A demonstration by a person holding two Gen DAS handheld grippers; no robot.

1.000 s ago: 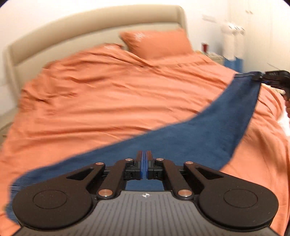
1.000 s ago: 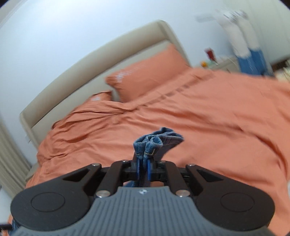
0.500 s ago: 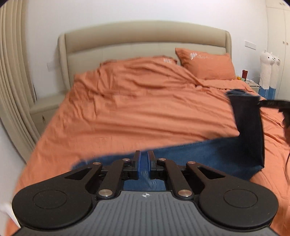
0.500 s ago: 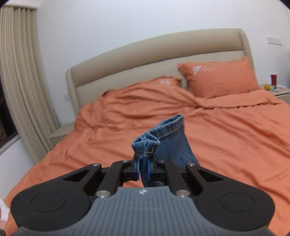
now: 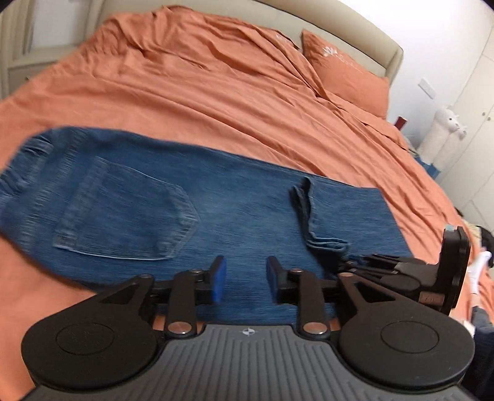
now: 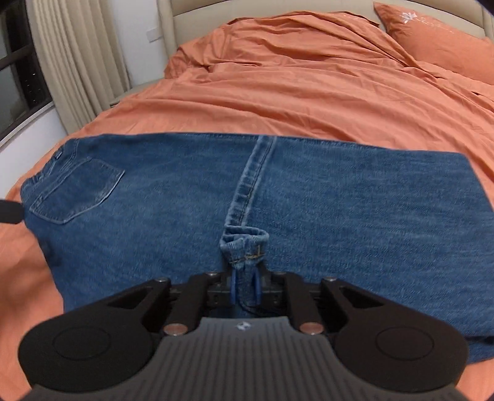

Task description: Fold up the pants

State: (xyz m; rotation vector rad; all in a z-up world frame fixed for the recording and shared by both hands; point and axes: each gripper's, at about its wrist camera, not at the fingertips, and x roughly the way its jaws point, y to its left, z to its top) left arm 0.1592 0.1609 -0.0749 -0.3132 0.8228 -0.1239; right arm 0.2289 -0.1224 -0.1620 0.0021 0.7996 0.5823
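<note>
Blue denim pants (image 5: 216,203) lie folded over on the orange bed, back pocket (image 5: 123,212) at the left. In the right wrist view the pants (image 6: 339,200) span the frame, with the leg hem (image 6: 247,185) laid across the middle. My left gripper (image 5: 245,279) is open and empty just above the near edge of the denim. My right gripper (image 6: 245,285) is shut on the bunched hem end (image 6: 245,246). The right gripper also shows in the left wrist view (image 5: 401,271), at the right, at the hem.
The orange duvet (image 5: 247,86) covers the bed, with an orange pillow (image 5: 345,77) and a beige headboard (image 6: 197,18) at the far end. Curtains (image 6: 77,55) hang at the left. White plush toys (image 5: 444,135) stand at the bed's right side.
The pants were held up in the air; now they lie folded on the bed. My left gripper has opened and let go. My right gripper brought the hem down over the pants.
</note>
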